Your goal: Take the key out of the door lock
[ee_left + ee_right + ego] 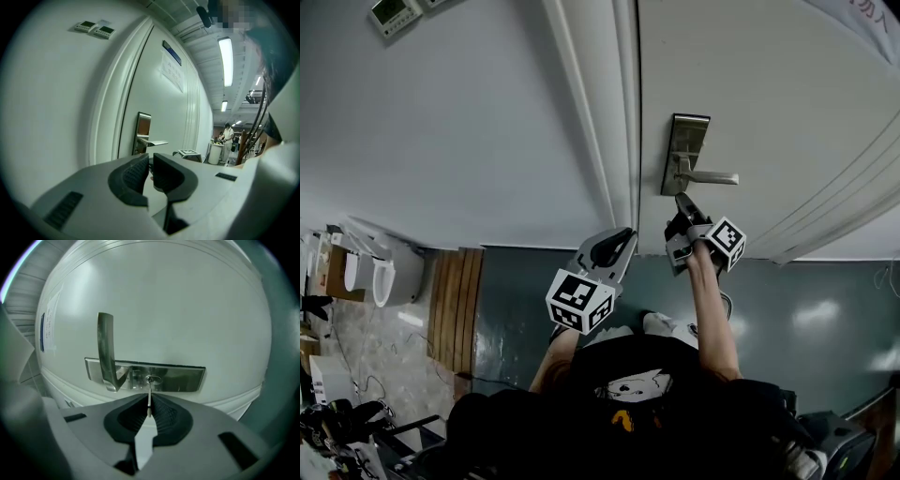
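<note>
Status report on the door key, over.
Right gripper shut on key, key not yet out of the lock. Left gripper off the door, jaws nearly together, empty. Handle clear of the key; nothing blocking.

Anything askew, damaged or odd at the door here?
Nothing stands out. The key sits straight in the lock plate, clamped by the right gripper. The lever handle and door look undamaged. The left gripper hangs back, shut and empty.

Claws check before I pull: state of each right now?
Left claw: closed, empty.
Right claw: closed on the key in the door lock.
</note>
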`<state>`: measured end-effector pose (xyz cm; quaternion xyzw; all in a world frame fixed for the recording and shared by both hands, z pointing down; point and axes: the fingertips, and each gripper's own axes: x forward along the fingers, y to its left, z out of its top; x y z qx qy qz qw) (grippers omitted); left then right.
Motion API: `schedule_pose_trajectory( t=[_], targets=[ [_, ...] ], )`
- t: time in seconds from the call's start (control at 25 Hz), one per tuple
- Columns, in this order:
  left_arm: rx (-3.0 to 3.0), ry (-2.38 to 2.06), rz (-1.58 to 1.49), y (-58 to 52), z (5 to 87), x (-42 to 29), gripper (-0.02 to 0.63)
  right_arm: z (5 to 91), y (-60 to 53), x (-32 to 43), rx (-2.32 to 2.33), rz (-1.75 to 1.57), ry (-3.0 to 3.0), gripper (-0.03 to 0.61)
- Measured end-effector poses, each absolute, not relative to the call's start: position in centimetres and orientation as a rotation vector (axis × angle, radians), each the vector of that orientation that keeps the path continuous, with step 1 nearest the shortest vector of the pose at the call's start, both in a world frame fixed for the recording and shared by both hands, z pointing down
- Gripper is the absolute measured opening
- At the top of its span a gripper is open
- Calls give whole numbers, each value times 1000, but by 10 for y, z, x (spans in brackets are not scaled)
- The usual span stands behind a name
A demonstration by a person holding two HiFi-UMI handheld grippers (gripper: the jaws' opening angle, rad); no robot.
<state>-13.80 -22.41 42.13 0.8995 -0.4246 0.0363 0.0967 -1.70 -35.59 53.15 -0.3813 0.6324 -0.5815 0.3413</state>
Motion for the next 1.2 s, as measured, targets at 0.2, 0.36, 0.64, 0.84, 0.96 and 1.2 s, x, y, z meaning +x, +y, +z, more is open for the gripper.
schedule_pose_trajectory(
  t=[0.2, 0.36, 0.64, 0.84, 0.96, 1.2],
  targets=[
    [2663, -1255, 94, -217, 422, -140, 34, 532, -336, -15, -999, -1508, 1662, 20],
    [2667, -1240, 90, -205, 423, -140, 34, 527, -318, -14, -1004, -1498, 1694, 20],
    [2656, -1234, 103, -172, 429, -146, 34, 517, -271, -18, -1016, -1481, 1773, 20],
    [2626, -1220, 102, -165, 444, -149, 34, 510, -248, -20, -1012, -1461, 1836, 20],
    [2613, -1210, 102, -159, 452, -148, 34, 506, -227, -22, -1003, -1456, 1873, 20],
    [2625, -1162, 102, -149, 455, -133, 34, 494, -192, -17, -996, -1432, 1937, 20]
  ],
)
